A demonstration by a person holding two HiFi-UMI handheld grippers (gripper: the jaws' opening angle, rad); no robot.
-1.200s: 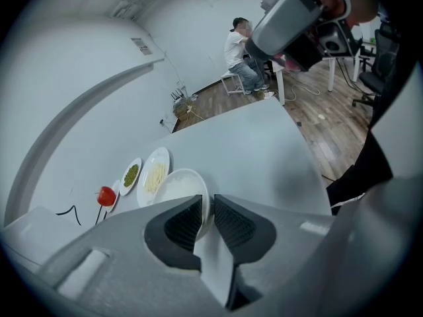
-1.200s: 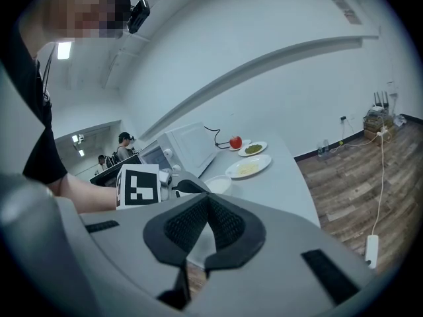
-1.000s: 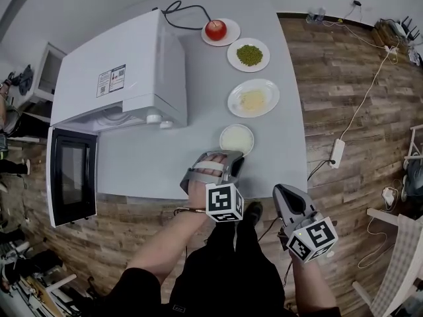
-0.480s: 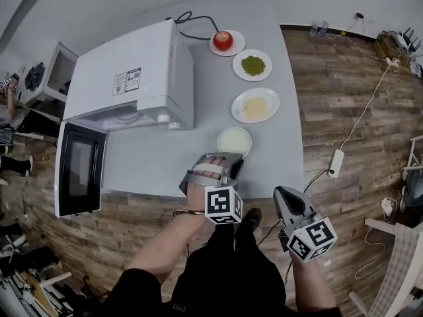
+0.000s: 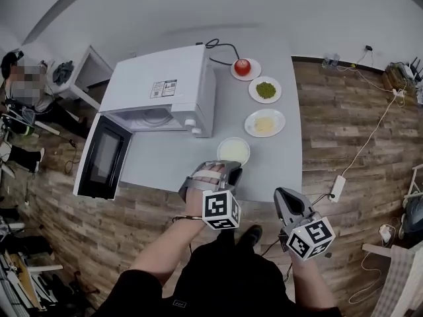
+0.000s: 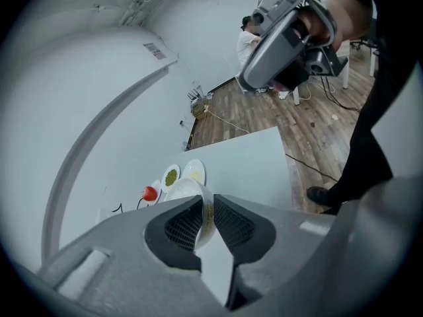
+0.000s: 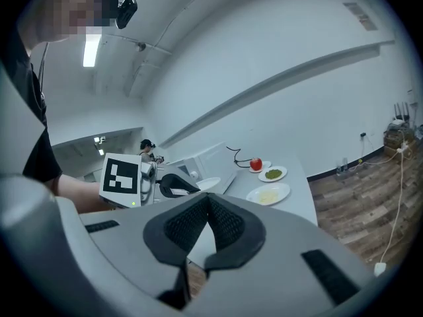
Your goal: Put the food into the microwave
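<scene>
A white bowl [image 5: 233, 150] of pale food is near the front edge of the grey table [image 5: 277, 164]. My left gripper [image 5: 231, 171] is shut on its near rim; in the left gripper view the rim [image 6: 207, 211] is pinched between the two pads. To the left stands the white microwave [image 5: 165, 88] with its door [image 5: 102, 156] swung open. My right gripper [image 5: 280, 195] is shut on nothing, off the table's front right; its pads [image 7: 225, 222] meet. The bowl [image 7: 208, 183] also shows in the right gripper view.
Behind the bowl stand three plates: yellow food [image 5: 264, 123], green peas [image 5: 265, 90] and a red apple [image 5: 242, 67]. A black cable [image 5: 221, 45] runs behind the microwave. A person [image 5: 26, 104] sits at the far left. Cables and a power strip [image 5: 339, 187] lie on the wooden floor.
Both grippers have risen, the left one with the bowl's rim still in its jaws. The head view has pulled back, so the table and microwave look smaller and farther right.
</scene>
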